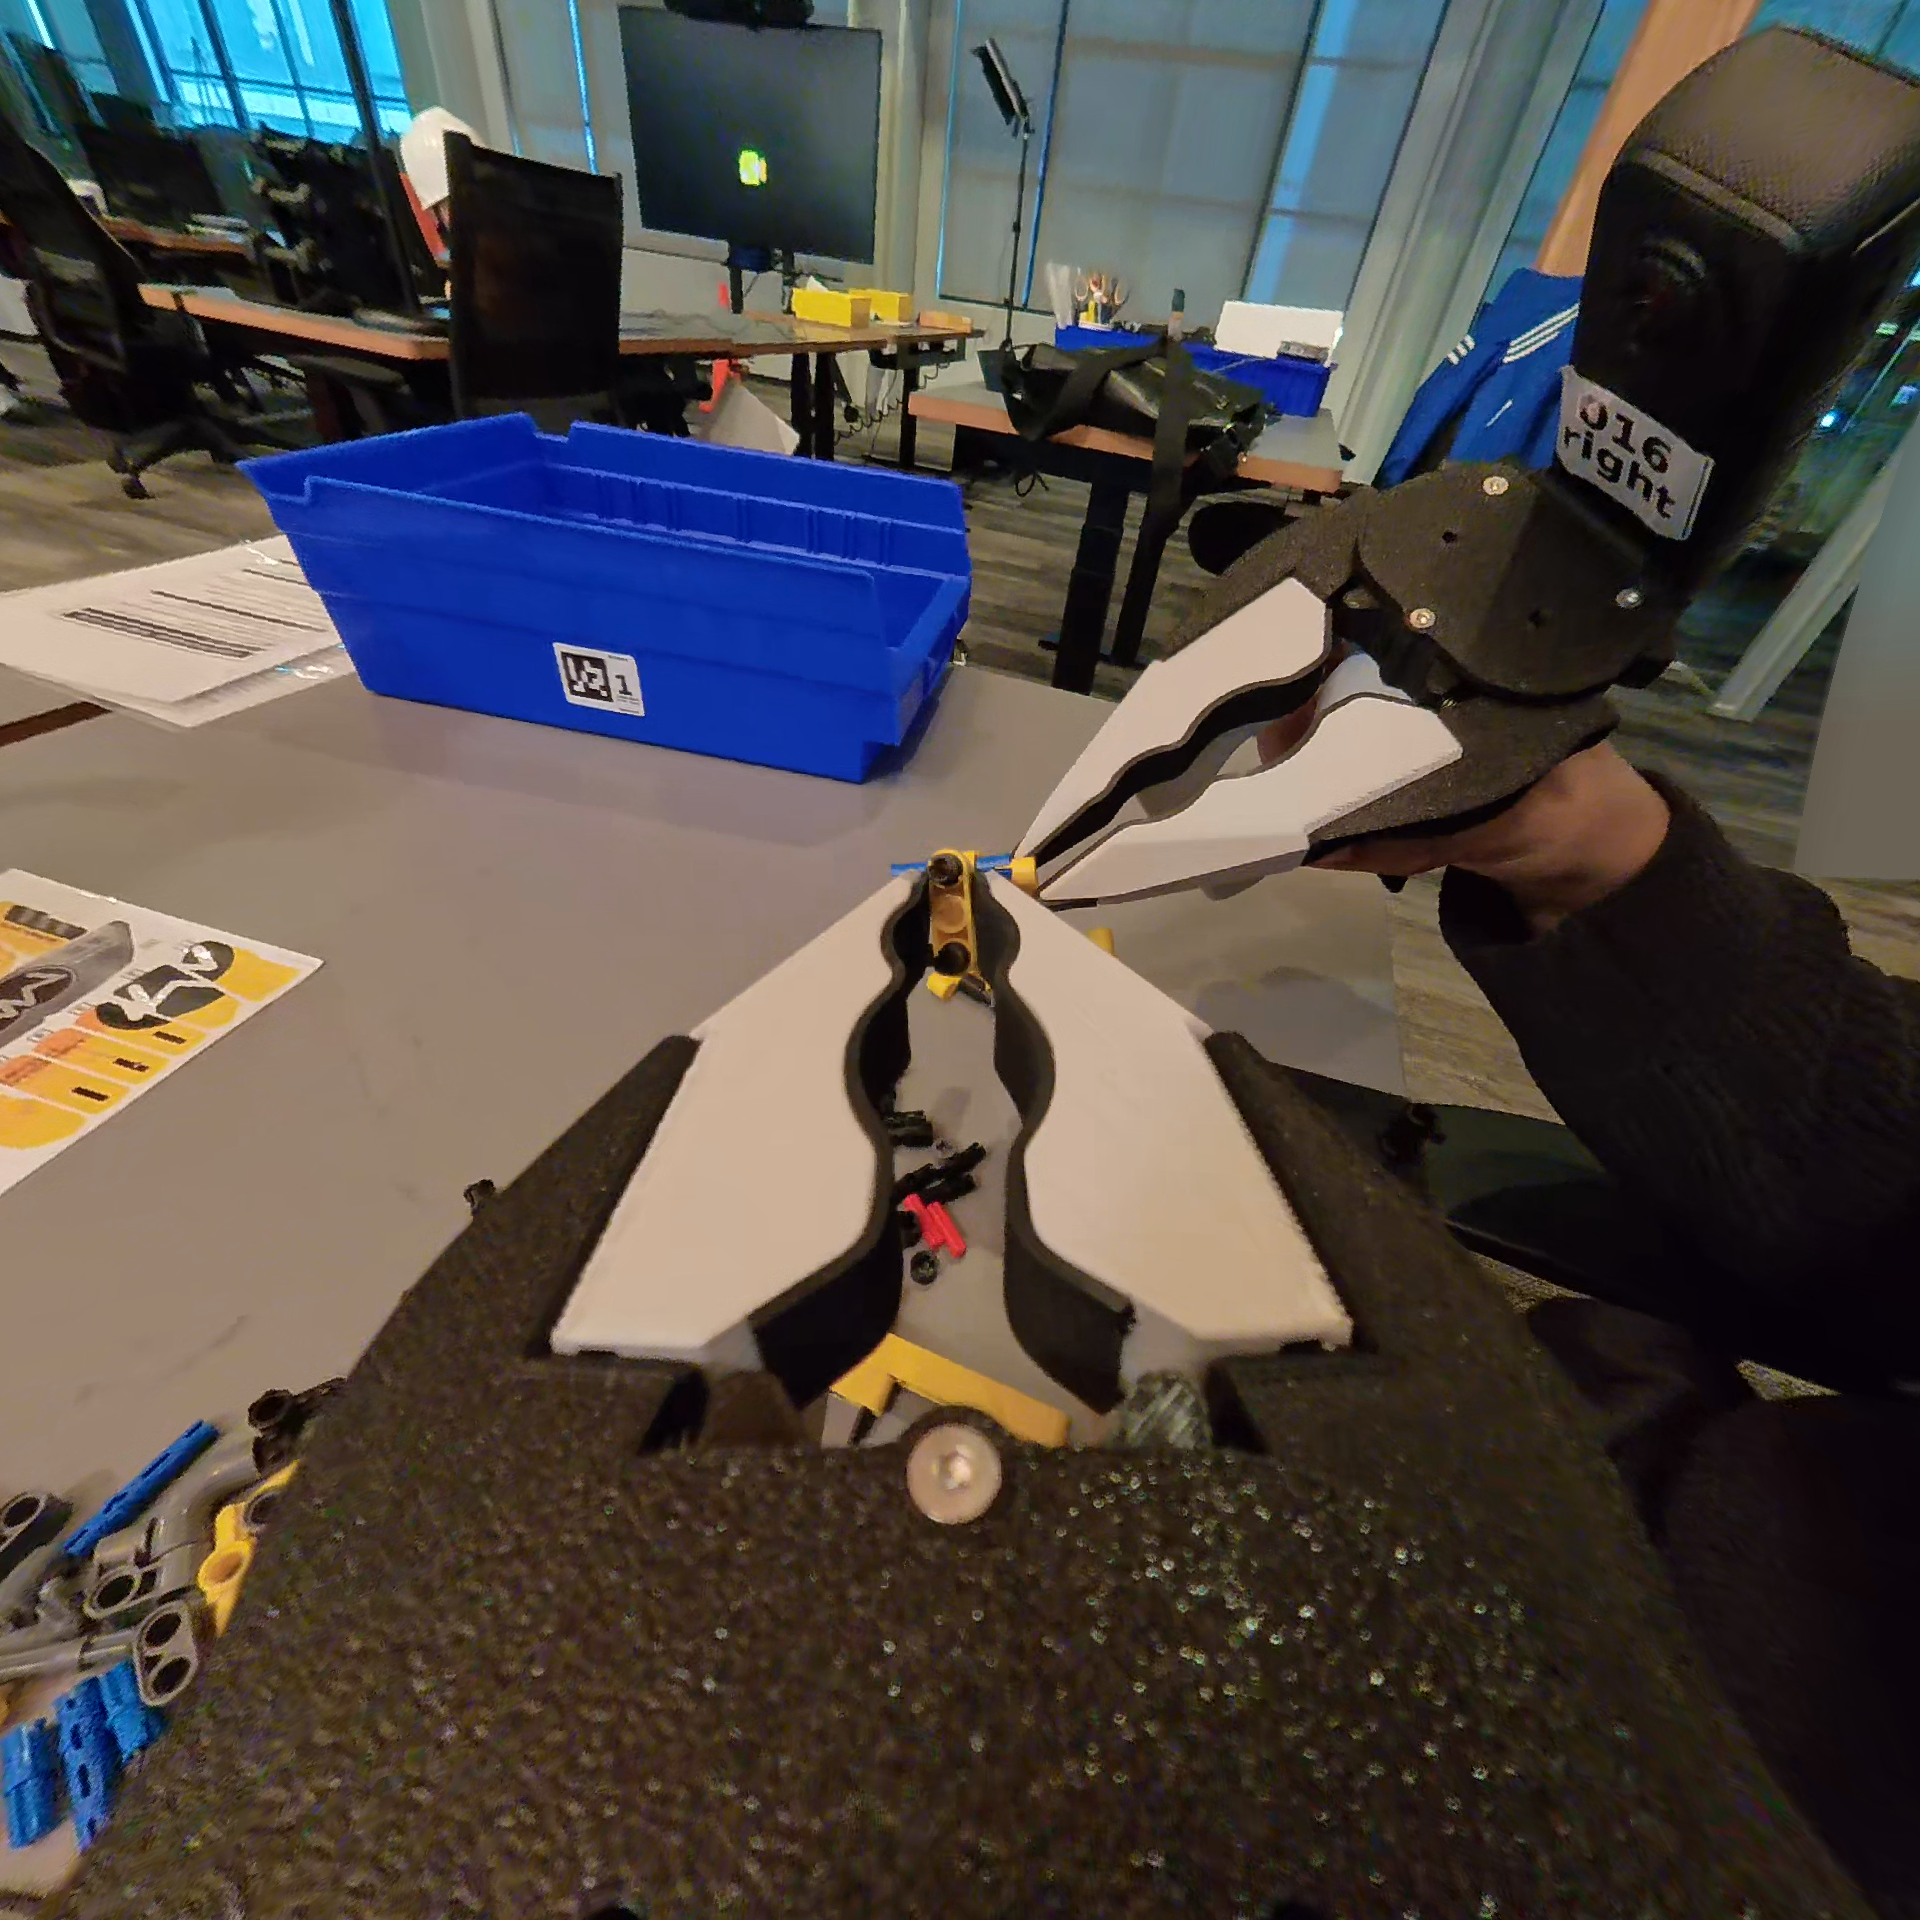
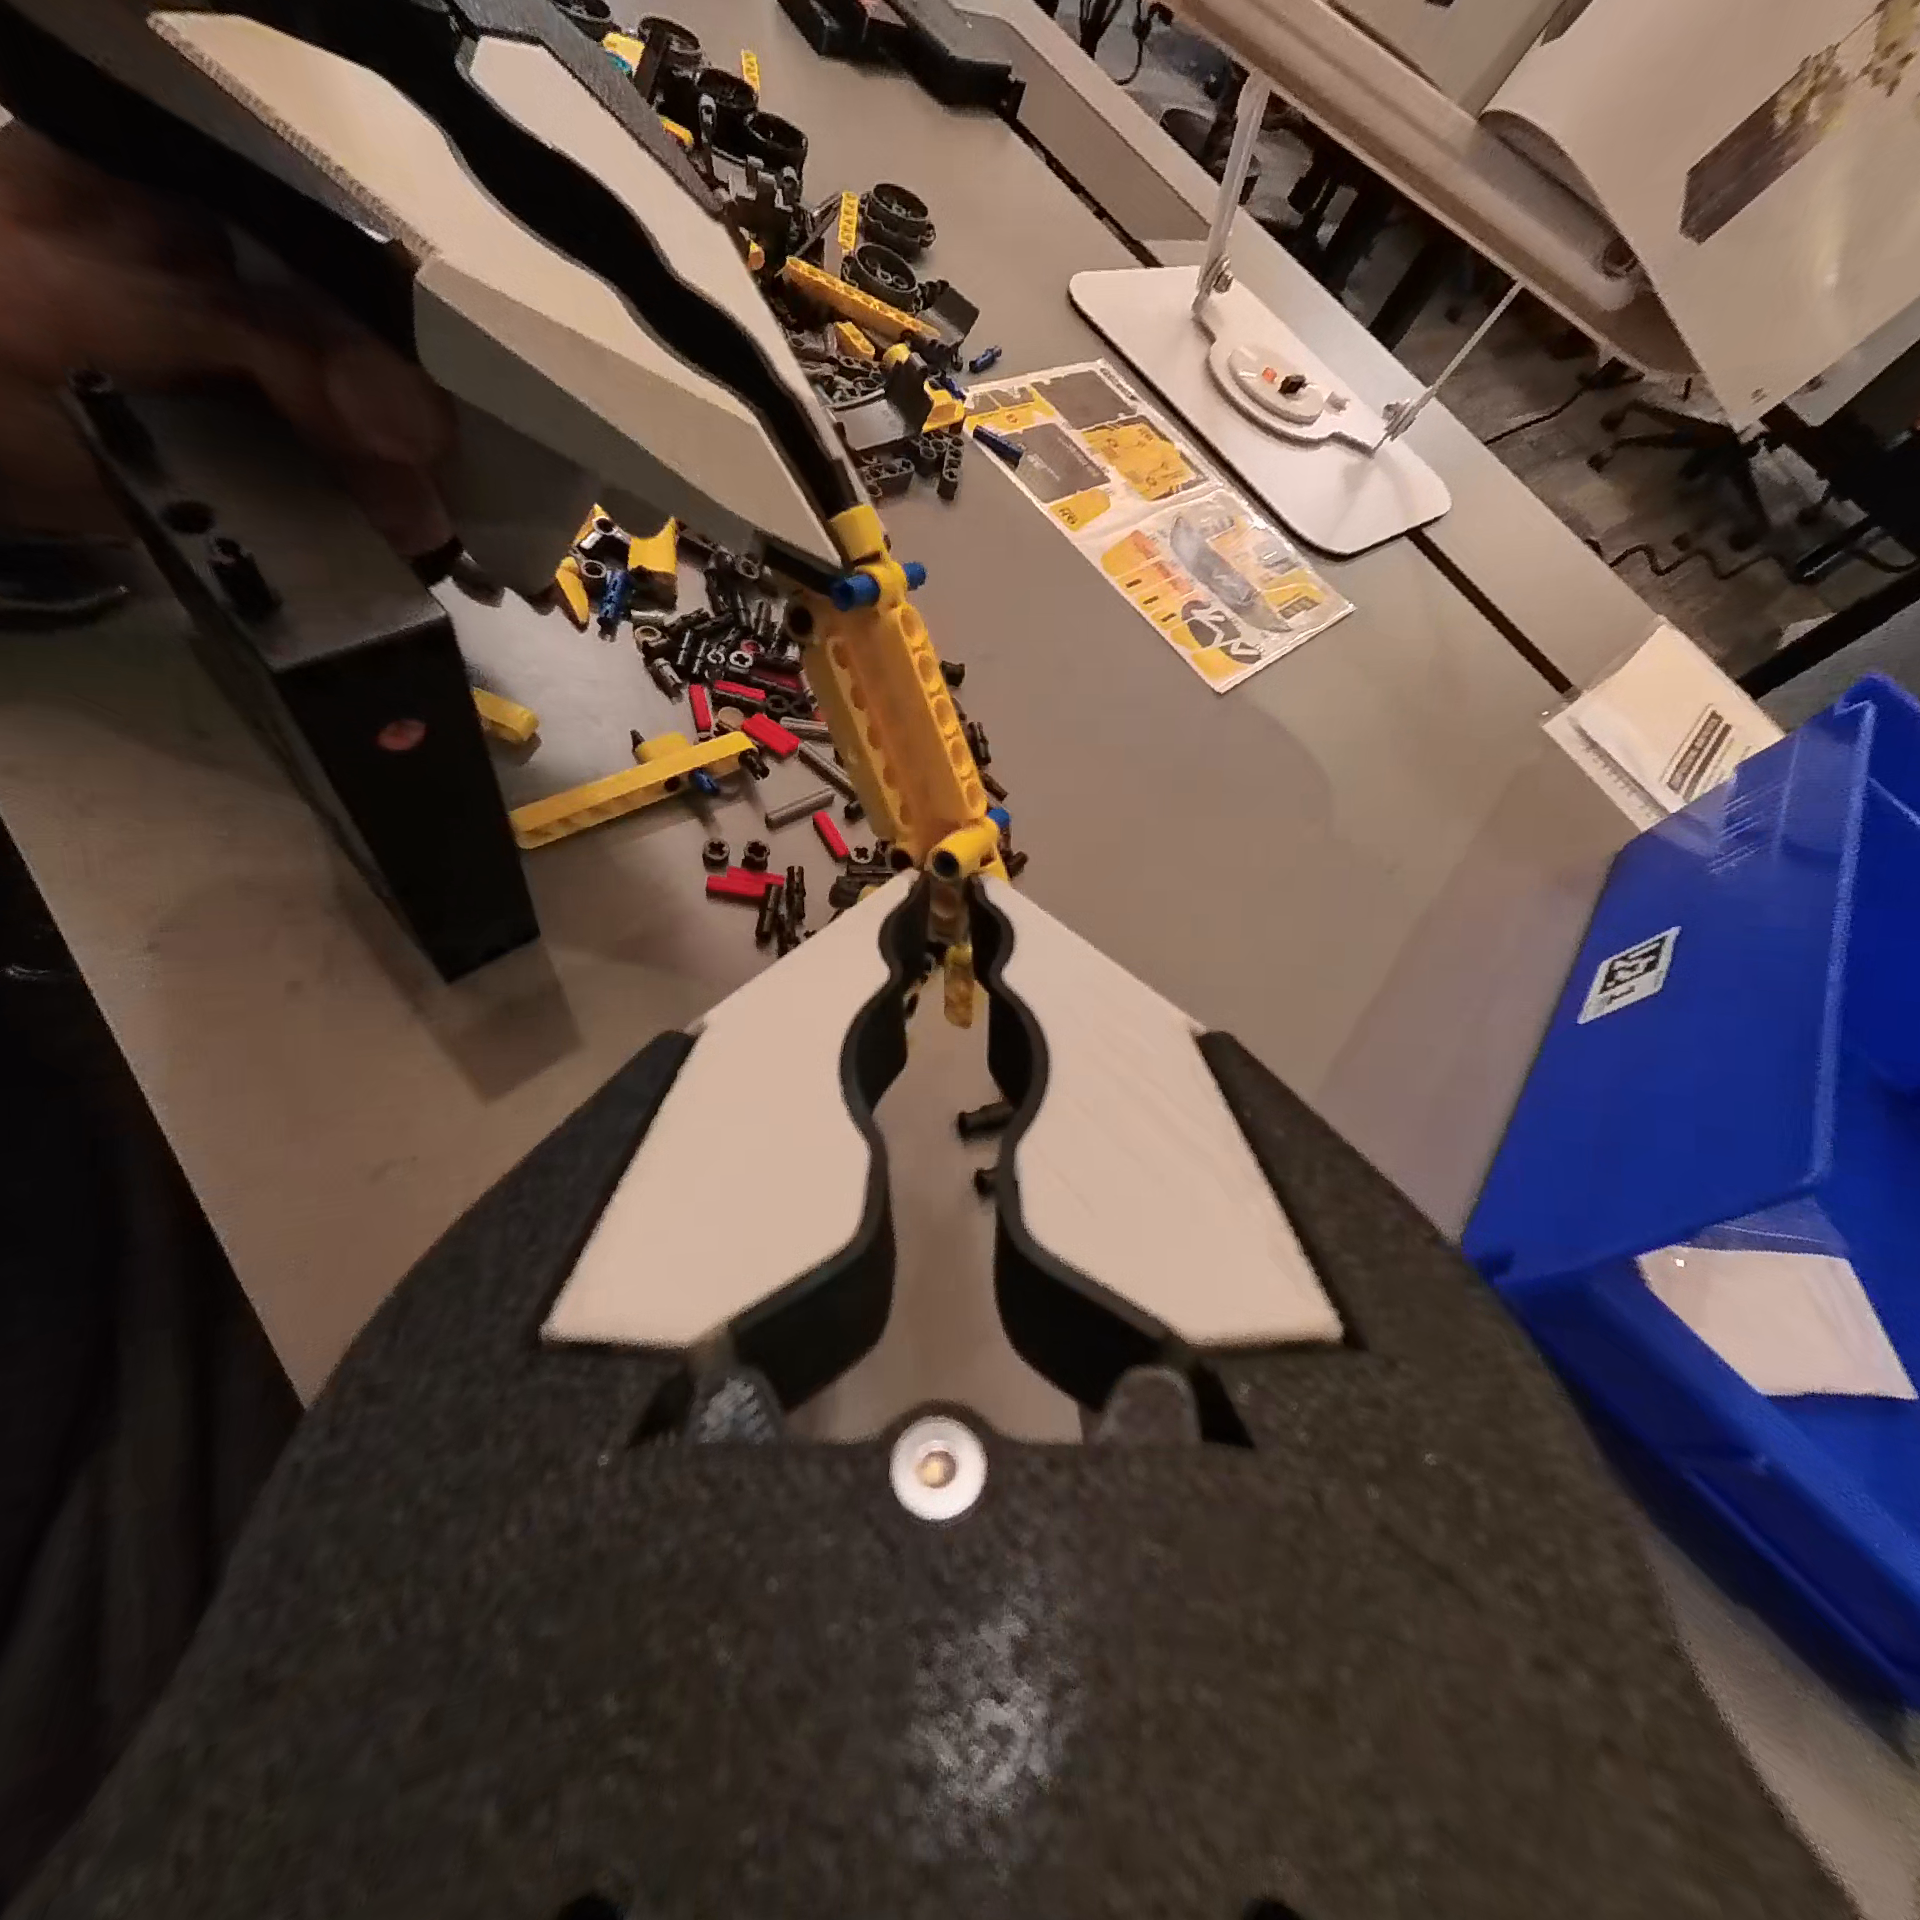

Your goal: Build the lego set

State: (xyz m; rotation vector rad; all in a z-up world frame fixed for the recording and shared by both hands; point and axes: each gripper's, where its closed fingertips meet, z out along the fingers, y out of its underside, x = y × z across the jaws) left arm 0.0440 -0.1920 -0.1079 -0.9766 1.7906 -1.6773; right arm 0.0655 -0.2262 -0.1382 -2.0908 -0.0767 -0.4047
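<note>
A yellow perforated beam assembly (image 2: 902, 717) is held in the air above the grey counter (image 2: 1195, 831), gripped at both ends. The left gripper (image 2: 844, 561) has its jaws closed on the far end of the assembly, just beside a blue pin (image 2: 871, 584) that crosses it; the right gripper (image 2: 943, 883) has its jaws closed on the near end, where a small yellow connector (image 2: 961, 854) sits. In the left wrist view the same piece (image 1: 948, 914) is seen end-on between the left gripper's tips (image 1: 951, 883), with the right gripper (image 1: 1039, 871) meeting it from the side. Judged from this arrangement, the step in hand appears to be a two-handed alignment or pressing of parts at one end of the beam. For this to be done well, one end should be kept fixed as an anchor while force is applied by the other gripper along the axis of the pin, not across it (a sideways load is likely to twist the beam out of the narrow tip grip). Both grips are taken at the very tips of the jaws, so pressure should be raised gradually. The work should be kept over the counter, above the loose pins and red pieces (image 2: 748, 727), so that a dropped part lands among them. The blue bin (image 1: 623, 582) stands well apart, beside the printed sheet (image 2: 1164, 520), and is not touched.
</note>
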